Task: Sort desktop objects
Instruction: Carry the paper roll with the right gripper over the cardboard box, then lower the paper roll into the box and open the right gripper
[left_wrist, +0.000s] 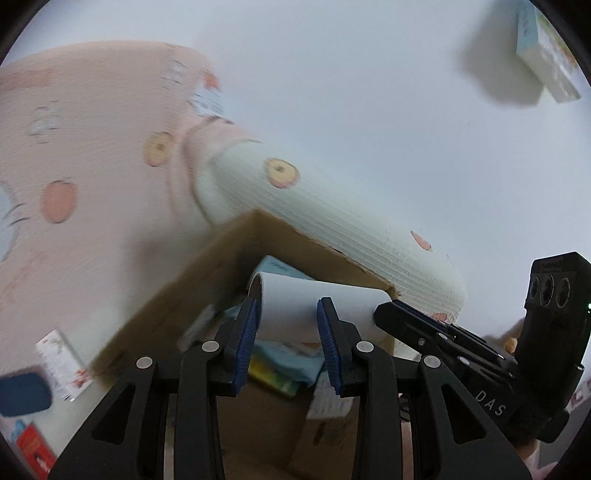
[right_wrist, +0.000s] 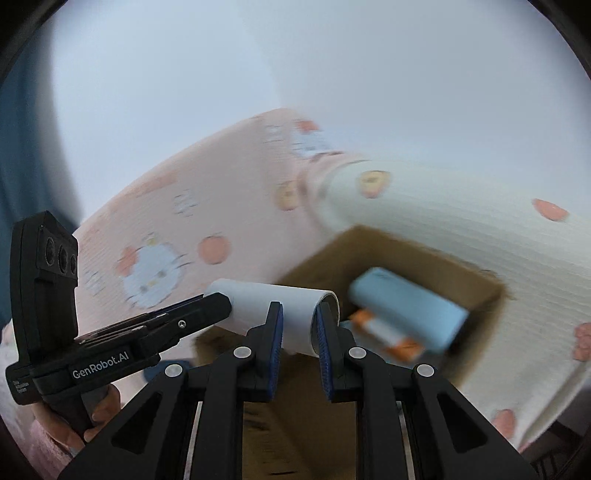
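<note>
A white paper roll (left_wrist: 314, 302) is held between both grippers above an open cardboard box (left_wrist: 207, 280). My left gripper (left_wrist: 288, 332) is shut on one end of the roll. My right gripper (right_wrist: 299, 332) is shut on the other end of the roll (right_wrist: 280, 306). The right gripper's body (left_wrist: 480, 347) shows at the right of the left wrist view; the left gripper's body (right_wrist: 122, 343) shows at the left of the right wrist view. Inside the box (right_wrist: 436, 258) lie a light blue packet (right_wrist: 410, 306) and an orange and white item (right_wrist: 388, 336).
The box sits on pink and white cartoon-print bedding (left_wrist: 92, 166), also seen in the right wrist view (right_wrist: 221, 206). A boxed item (left_wrist: 546, 62) is at the upper right. A small white carton (left_wrist: 62, 362), a dark blue object (left_wrist: 22, 395) and a red packet (left_wrist: 33, 450) lie at lower left.
</note>
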